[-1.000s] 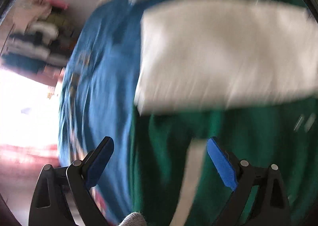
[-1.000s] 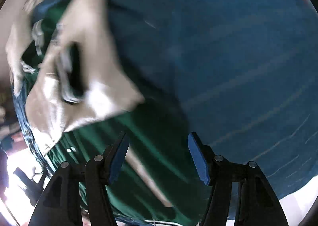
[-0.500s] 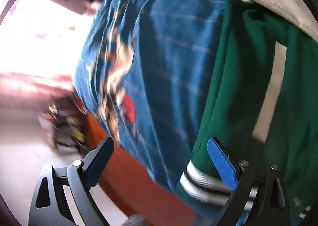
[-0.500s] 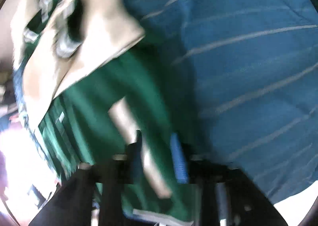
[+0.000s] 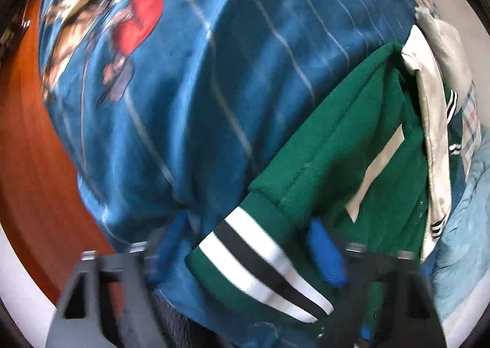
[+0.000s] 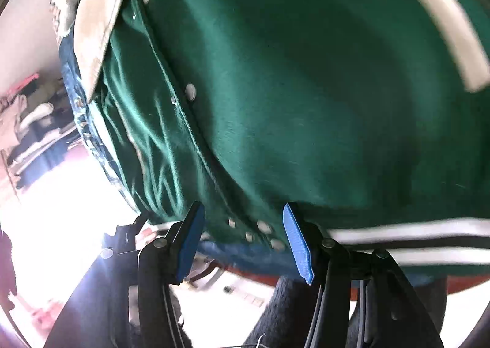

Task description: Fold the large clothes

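A green varsity jacket (image 5: 337, 139) with cream sleeves (image 5: 431, 133) lies on a blue striped blanket (image 5: 214, 72). My left gripper (image 5: 248, 248) points steeply down at the jacket's white-and-black striped hem (image 5: 260, 259). Its jaws are closing with that hem corner between the blurred blue pads, and no press on it shows. In the right wrist view the jacket (image 6: 306, 87) fills the frame. My right gripper (image 6: 245, 243) stands half open at the lower front edge, with the snap buttons (image 6: 263, 227) in the gap. The striped hem (image 6: 413, 234) runs off to the right.
A red-brown wooden bed frame (image 5: 27, 164) borders the blanket, with white floor (image 5: 18, 271) below it. Light blue bedding (image 5: 465, 225) and plaid cloth (image 5: 471, 121) lie beyond the jacket. Glaring floor and stacked clutter (image 6: 30, 115) sit left. Dark fuzzy fabric (image 6: 291, 311) hangs under the right gripper.
The left view swung from the cream sleeve to the striped hem at the bed's edge, and its jaws narrowed. The right gripper moved from the blanket to the snap-button corner.
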A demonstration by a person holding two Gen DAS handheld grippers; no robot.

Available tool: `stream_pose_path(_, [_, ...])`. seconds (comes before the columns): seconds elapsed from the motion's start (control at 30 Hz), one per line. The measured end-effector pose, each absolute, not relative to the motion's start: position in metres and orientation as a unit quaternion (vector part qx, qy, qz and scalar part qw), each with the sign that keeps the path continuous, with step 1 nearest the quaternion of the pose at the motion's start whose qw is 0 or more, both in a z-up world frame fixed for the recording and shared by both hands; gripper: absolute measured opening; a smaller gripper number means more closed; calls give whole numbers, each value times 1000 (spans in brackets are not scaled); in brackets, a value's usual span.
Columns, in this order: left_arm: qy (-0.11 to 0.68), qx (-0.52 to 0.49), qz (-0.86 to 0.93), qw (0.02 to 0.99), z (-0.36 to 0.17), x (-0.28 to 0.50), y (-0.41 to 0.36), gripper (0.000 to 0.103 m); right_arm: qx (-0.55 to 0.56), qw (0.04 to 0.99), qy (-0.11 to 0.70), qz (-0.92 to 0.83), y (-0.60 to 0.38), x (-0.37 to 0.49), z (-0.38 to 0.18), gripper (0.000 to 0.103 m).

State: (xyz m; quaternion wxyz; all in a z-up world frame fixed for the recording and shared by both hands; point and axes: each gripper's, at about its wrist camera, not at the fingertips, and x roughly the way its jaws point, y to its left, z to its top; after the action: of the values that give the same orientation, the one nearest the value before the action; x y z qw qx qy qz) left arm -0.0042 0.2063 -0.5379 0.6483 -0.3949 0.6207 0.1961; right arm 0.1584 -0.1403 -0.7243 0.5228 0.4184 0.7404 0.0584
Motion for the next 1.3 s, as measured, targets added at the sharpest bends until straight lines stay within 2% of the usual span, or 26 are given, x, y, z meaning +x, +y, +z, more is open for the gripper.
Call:
stream_pose_path(0.03, [620, -390, 192, 653, -537, -2, 205, 51, 419, 525, 738, 61, -133, 159, -727, 56])
stream_pose_path(0.07, [619, -385, 186, 659, -536, -1, 205, 43, 419, 525, 738, 61, -133, 159, -727, 56])
stream_pose_path(0.17, [621, -375, 165, 669, -532, 5, 210, 39, 421, 535, 730, 70, -99, 175, -738, 55])
stream_pose_path(0.2, [621, -369, 161, 672, -531, 5, 210, 39, 414, 546, 725, 74, -91, 180, -738, 37])
stream_pose_path(0.23, [624, -361, 162, 674, -532, 6, 210, 39, 386, 555, 732, 89, -72, 189, -740, 14])
stream_pose_path(0.3, [627, -358, 154, 675, -531, 6, 217, 43, 368, 565, 733, 89, -75, 193, -738, 9])
stream_pose_path(0.37, [627, -369, 136, 673, -526, 6, 219, 43, 311, 592, 742, 53, -68, 195, -723, 8])
stream_pose_path(0.47, [627, -386, 92, 670, -514, 4, 221, 44, 299, 598, 744, 17, -80, 188, -720, 7])
stream_pose_path(0.57, [636, -341, 90, 687, -507, 7, 209, 44, 311, 574, 757, 18, -83, 189, -730, 8])
stream_pose_path(0.67, [647, -277, 124, 700, -526, 15, 206, 44, 307, 567, 764, 25, -79, 195, -728, 8])
stream_pose_path(0.8, [661, -274, 125, 687, -553, 24, 209, 45, 251, 568, 784, 7, -59, 197, -732, 8])
stream_pose_path(0.87, [671, -260, 119, 684, -545, 29, 206, 45, 244, 562, 790, 8, -55, 201, -733, 11])
stream_pose_path(0.97, [682, -202, 112, 694, -516, 40, 194, 45, 290, 544, 787, 15, -71, 211, -710, 22])
stream_pose_path(1.03, [670, -129, 118, 722, -481, 46, 179, 67, 300, 563, 770, 0, -97, 205, -682, 51])
stream_pose_path(1.07, [662, -106, 115, 733, -470, 49, 171, 93, 304, 571, 762, -10, -110, 202, -670, 56])
stream_pose_path(1.1, [652, -77, 115, 746, -457, 54, 160, 97, 312, 580, 752, -31, -132, 194, -655, 59])
stream_pose_path(1.17, [636, -55, 109, 762, -441, 61, 139, 97, 313, 584, 747, -50, -151, 187, -647, 60])
stream_pose_path(1.2, [634, -40, 103, 765, -438, 65, 123, 97, 314, 591, 737, -100, -195, 170, -637, 60])
stream_pose_path(1.3, [632, -10, 84, 770, -445, 72, 79, 97, 310, 581, 738, -148, -257, 144, -644, 60])
